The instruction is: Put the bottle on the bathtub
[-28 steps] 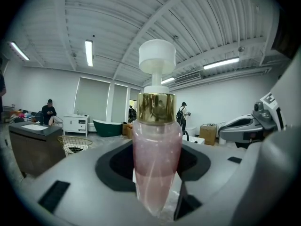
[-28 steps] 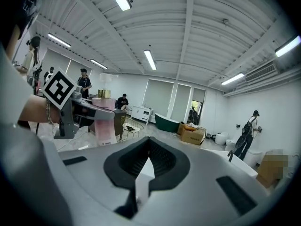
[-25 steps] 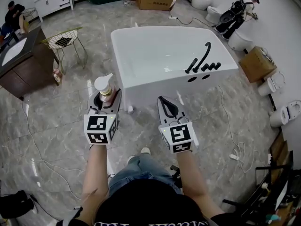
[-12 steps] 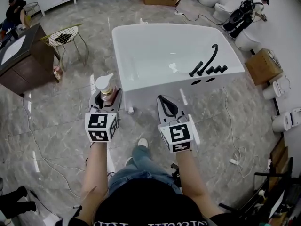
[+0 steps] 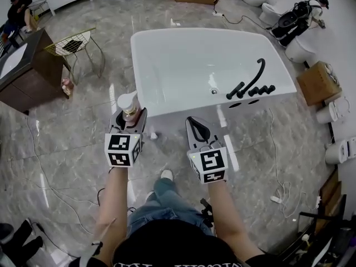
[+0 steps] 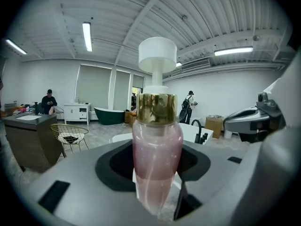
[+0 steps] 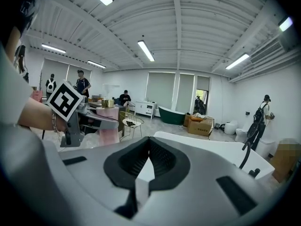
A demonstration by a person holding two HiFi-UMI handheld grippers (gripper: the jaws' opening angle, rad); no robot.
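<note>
The person has stepped closer, so the pink bottle (image 6: 157, 154) is now just short of the bathtub (image 5: 183, 65), still off it. The left gripper (image 5: 129, 117) squeezes it upright so nothing spills. The right gripper (image 5: 198, 128) is closed on nothing, out of the way.

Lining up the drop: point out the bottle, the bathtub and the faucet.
bottle (image 6: 157, 168), left gripper view, pink body.
bathtub (image 5: 183, 102), head view, near side.
faucet (image 5: 255, 77), head view, black curved spout.
</note>
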